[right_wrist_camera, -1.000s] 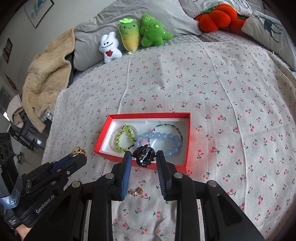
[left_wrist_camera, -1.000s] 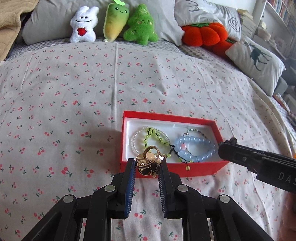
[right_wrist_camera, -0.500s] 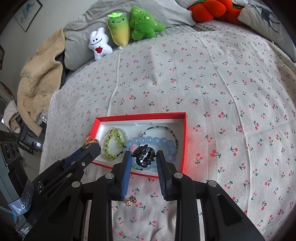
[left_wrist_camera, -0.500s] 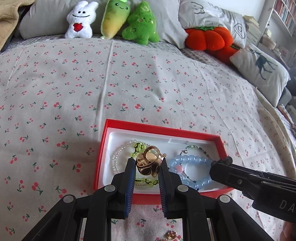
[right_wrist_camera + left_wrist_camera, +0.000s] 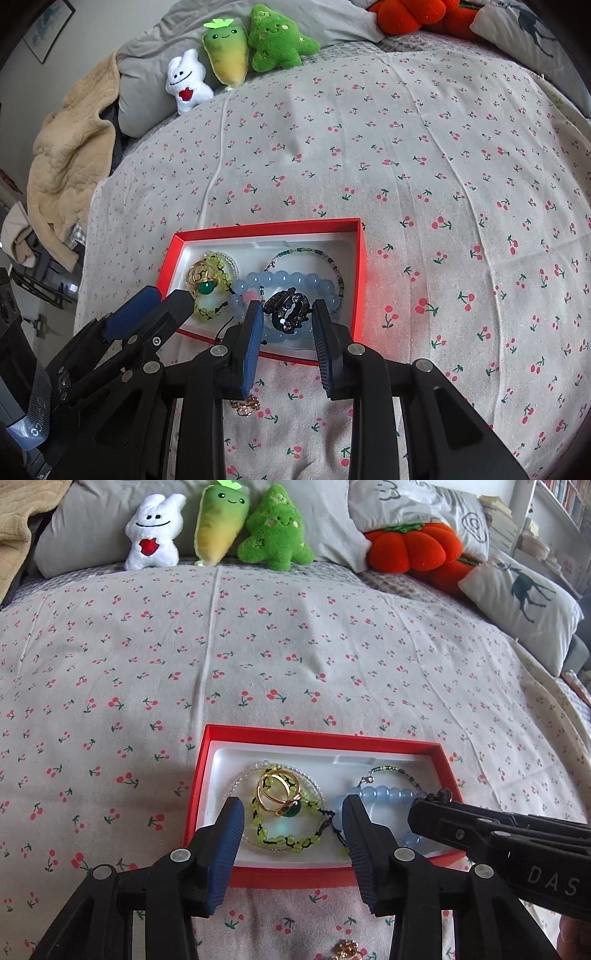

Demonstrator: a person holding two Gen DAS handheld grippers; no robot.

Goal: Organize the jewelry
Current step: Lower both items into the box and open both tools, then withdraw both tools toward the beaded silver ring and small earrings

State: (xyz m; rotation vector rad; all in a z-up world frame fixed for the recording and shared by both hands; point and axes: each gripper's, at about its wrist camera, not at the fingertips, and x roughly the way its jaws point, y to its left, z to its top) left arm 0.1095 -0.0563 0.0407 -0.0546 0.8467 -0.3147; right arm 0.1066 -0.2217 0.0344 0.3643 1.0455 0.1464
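Bare bedspread (image 5: 295, 657) is lying open from nine through three o'clock around the red box (image 5: 317, 736). At six o'clock, both grippers (image 5: 286, 325) (image 5: 293, 825) are crowding its near wall, a loose gold ring (image 5: 244, 406) sitting beneath them.

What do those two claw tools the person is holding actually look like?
Both are matte black plastic. The left gripper and right gripper each have two fingers lined with ribbed dark-blue pads, joined by silver rivets. White lettering reading "DAS" marks the right one's side, and a grey-blue strap hangs off the left one.
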